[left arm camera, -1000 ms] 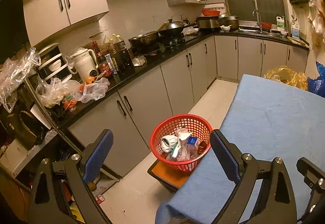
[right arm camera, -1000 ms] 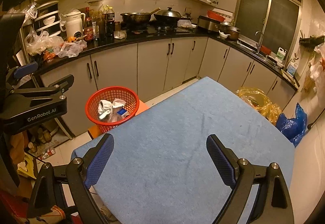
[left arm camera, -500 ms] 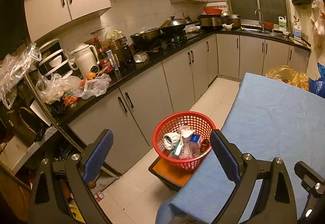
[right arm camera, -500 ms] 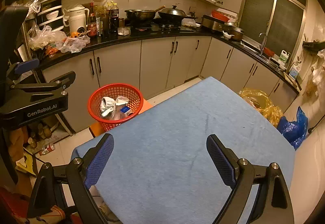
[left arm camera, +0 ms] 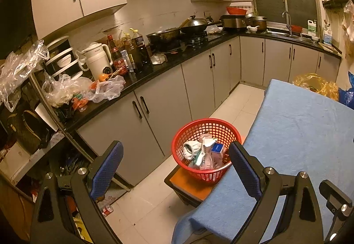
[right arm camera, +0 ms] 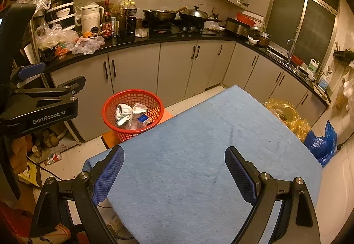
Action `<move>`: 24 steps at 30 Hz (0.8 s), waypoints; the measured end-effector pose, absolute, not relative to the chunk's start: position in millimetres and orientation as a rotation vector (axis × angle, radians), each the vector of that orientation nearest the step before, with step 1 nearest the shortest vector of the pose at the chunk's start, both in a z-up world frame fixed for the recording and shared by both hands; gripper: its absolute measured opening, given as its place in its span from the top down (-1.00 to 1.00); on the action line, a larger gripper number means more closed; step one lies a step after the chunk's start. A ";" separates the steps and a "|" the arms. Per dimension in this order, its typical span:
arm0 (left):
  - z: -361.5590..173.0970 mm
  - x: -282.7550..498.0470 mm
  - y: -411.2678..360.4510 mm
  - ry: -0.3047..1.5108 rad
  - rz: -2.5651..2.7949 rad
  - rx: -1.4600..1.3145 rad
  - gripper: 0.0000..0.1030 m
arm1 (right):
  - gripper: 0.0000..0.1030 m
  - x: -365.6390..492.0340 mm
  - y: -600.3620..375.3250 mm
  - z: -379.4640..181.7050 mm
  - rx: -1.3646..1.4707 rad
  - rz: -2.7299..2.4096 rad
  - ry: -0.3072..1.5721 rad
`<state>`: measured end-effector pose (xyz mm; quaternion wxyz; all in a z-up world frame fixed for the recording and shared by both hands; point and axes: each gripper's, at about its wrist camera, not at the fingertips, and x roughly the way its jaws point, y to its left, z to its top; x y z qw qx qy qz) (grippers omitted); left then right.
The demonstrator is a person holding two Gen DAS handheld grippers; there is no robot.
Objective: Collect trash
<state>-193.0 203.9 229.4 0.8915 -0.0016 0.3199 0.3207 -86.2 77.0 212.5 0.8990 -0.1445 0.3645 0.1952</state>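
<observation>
Left claw: left gripper (left arm camera: 176,159) is spread wide with nothing between its blue pads; it hangs over the floor by the near left corner of the table, pointing toward the basket.
Right claw: right gripper (right arm camera: 174,167) is also released and carries nothing; it hovers above the blue cloth, near the front edge.
Change: compared with one second ago, both views sit a little higher and further back. In the right view the basket now appears further from the pads, and the left gripper's body shows more fully at the left edge. In the left view the basket has slid slightly to the right, closer to the right pad.
Basket: red basket (right arm camera: 112,101) stands on an orange stool (left arm camera: 188,182) just beside the far left corner of the table, on the cabinet side.
Trash: collected trash (right arm camera: 130,114) lies inside the basket: crumpled white paper, a small blue and white box, some clear wrapping.
Table: blue table cloth (right arm camera: 199,155) shows no loose item on the part that is visible.
Meaning: I judge that the collecting on the table is finished or almost finished, because both claws are empty and pulling away.
Remaining: plastic bags (left arm camera: 104,89) lie on the black counter (left arm camera: 154,69), and a small can (right arm camera: 53,158) lies on the floor at the left; whether these belong to the task I cannot tell.
</observation>
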 end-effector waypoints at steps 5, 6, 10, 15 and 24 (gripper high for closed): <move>228.3 -195.4 206.6 0.670 0.675 -0.010 -0.85 | -0.84 -87.6 81.0 210.6 -0.300 0.412 0.758; 228.1 -195.9 207.3 0.670 0.677 -0.010 -0.85 | -0.84 -87.8 81.6 210.2 -0.300 0.413 0.759; 227.0 -198.2 208.3 0.675 0.683 -0.013 -0.85 | -0.84 -88.8 83.9 208.6 -0.302 0.419 0.762; 226.7 -200.8 210.5 0.678 0.690 -0.019 -0.85 | -0.84 -88.6 86.6 208.2 -0.301 0.424 0.765; 226.0 -203.2 214.3 0.685 0.701 -0.023 -0.85 | -0.84 -88.1 93.0 205.1 -0.303 0.439 0.765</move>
